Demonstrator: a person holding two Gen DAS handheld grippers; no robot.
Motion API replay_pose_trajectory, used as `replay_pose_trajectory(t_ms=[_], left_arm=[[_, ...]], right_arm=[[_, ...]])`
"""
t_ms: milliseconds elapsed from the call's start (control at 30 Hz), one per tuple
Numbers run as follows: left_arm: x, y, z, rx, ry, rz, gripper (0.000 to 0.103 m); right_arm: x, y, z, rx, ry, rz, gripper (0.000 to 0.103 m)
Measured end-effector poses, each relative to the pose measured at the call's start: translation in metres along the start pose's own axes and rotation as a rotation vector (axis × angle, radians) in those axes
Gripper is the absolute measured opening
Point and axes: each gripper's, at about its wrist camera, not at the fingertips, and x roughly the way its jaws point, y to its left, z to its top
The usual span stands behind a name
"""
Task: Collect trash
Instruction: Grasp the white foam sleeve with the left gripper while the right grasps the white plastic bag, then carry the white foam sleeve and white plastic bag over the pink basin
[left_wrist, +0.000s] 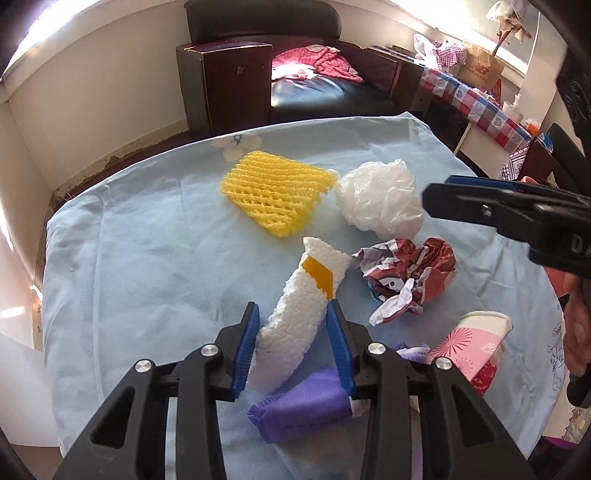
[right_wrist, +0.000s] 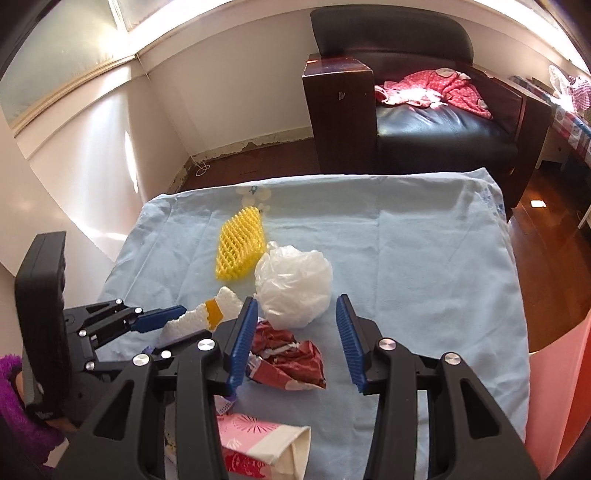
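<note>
I am closing my left gripper (left_wrist: 291, 347) around the white foam sleeve (left_wrist: 299, 314) at lower centre, pads not clearly pressing yet. My right gripper (right_wrist: 297, 332) is hanging open over the crumpled red wrapper (right_wrist: 291, 358). Nothing looks collected; no bin is showing, and the pink paper cup (right_wrist: 266, 446) is lying tipped.

A light blue cloth (right_wrist: 424, 258) covers the counter. Beyond it stands a dark leather armchair (right_wrist: 436, 136) with a red dotted garment (right_wrist: 443, 88) lying on its seat. At the right, a chequered cloth (left_wrist: 476, 99) drapes a side table bearing a brown paper bag (left_wrist: 480, 68).
</note>
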Motion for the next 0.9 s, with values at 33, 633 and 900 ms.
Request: replay_pose_trajectory(t_ms=[33,633,900], left_arm=[[-0.001,0.000,-0.002,0.000,-0.004,0.001,0.036],[-0.059,0.008,-0.035,-0.157,-0.127,-0.044,0.035],[-0.080,0.000,-0.040,-0.210,-0.174,-0.048,0.035]], right_arm=[[0.006,0.002,0.002,0.001,0.006,0.000,0.045],[0.012,0.014,-0.015,-0.067,-0.005,-0.066,0.025],[-0.040,0.009,-0.039,-0.038,-0.085,-0.068,0.024]])
